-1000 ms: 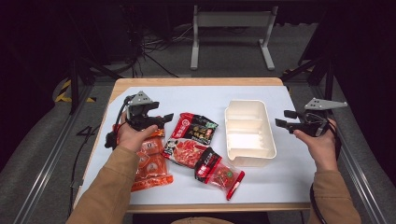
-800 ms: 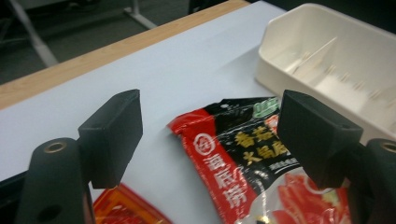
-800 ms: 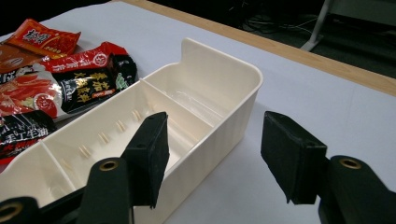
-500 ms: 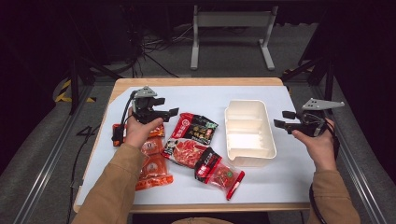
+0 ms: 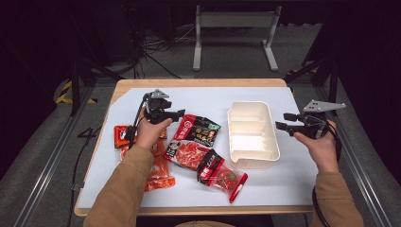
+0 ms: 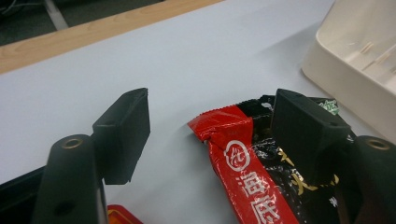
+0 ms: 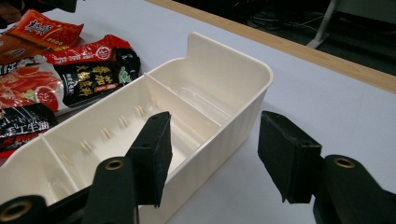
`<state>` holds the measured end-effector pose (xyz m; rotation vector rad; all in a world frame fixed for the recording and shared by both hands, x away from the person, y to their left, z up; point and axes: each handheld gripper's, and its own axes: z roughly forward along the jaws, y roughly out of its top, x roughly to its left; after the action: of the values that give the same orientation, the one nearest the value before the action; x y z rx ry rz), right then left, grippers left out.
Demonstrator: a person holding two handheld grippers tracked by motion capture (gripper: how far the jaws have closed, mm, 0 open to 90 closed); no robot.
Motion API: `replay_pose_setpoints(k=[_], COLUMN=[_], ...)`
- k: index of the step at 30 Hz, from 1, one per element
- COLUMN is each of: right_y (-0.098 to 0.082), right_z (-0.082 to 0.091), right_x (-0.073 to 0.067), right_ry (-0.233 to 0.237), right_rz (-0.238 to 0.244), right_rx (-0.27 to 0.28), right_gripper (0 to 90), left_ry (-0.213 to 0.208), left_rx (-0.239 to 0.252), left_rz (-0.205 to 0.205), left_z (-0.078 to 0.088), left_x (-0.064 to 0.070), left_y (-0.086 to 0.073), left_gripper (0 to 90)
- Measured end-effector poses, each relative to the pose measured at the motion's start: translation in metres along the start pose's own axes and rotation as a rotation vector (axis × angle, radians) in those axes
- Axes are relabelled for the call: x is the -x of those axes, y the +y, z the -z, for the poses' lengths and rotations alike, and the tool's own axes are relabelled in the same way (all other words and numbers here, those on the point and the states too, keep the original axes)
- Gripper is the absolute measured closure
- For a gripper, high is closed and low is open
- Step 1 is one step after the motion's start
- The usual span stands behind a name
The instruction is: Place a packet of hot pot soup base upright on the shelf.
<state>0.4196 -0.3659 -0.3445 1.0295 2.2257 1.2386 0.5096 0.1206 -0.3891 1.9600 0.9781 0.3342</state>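
Left gripper view: left gripper (image 6: 210, 135) unclenched, jaws just closing astride red-black packet (image 6: 252, 172) corner on white mat (image 6: 187, 60), beside cream tray (image 6: 355, 60). Risk: glossy film slips; pinch catches corner only.

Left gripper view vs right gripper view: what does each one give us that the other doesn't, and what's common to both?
Left gripper view: the left gripper close above the crimped top corner of the red-and-black packet, its jaws open and just closing a little, nothing pressed between the pads.

Right gripper view: the right gripper, jaws open astride the near wall of the white divided tray, plus the tray's empty compartments and the red chili packet.

Both: that packet, the tray, the grey mat and the wooden table edge.
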Motion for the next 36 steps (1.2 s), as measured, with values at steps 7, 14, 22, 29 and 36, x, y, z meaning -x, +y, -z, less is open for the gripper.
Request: replay_pose_setpoints(k=[7, 14, 22, 29, 36], right_y=[-0.002, -0.004, -0.004, -0.004, -0.004], right_z=[0.002, 0.004, 0.003, 0.004, 0.003], right_x=[0.001, 0.002, 0.003, 0.003, 0.003], right_ry=[-0.007, -0.010, -0.005, -0.002, -0.001], right_rz=[-0.012, -0.019, -0.016, -0.008, -0.013], right_rx=[0.005, 0.011, 0.015, 0.024, 0.024], right_gripper=[44.7, 44.4, 43.9, 43.4, 43.0], left_ry=[-0.006, -0.032, -0.018, -0.030, -0.052], left_rx=[-0.063, -0.114, -0.166, -0.182, -0.219], left_rz=[-0.014, 0.001, -0.029, -0.016, -0.004], left_z=[-0.015, -0.027, -0.035, -0.040, -0.046], left_x=[-0.001, -0.001, 0.004, 0.004, 0.002], left_y=[-0.005, -0.010, -0.012, -0.013, -0.016], left_gripper=[31.0, 34.7, 35.6, 37.7, 42.9])
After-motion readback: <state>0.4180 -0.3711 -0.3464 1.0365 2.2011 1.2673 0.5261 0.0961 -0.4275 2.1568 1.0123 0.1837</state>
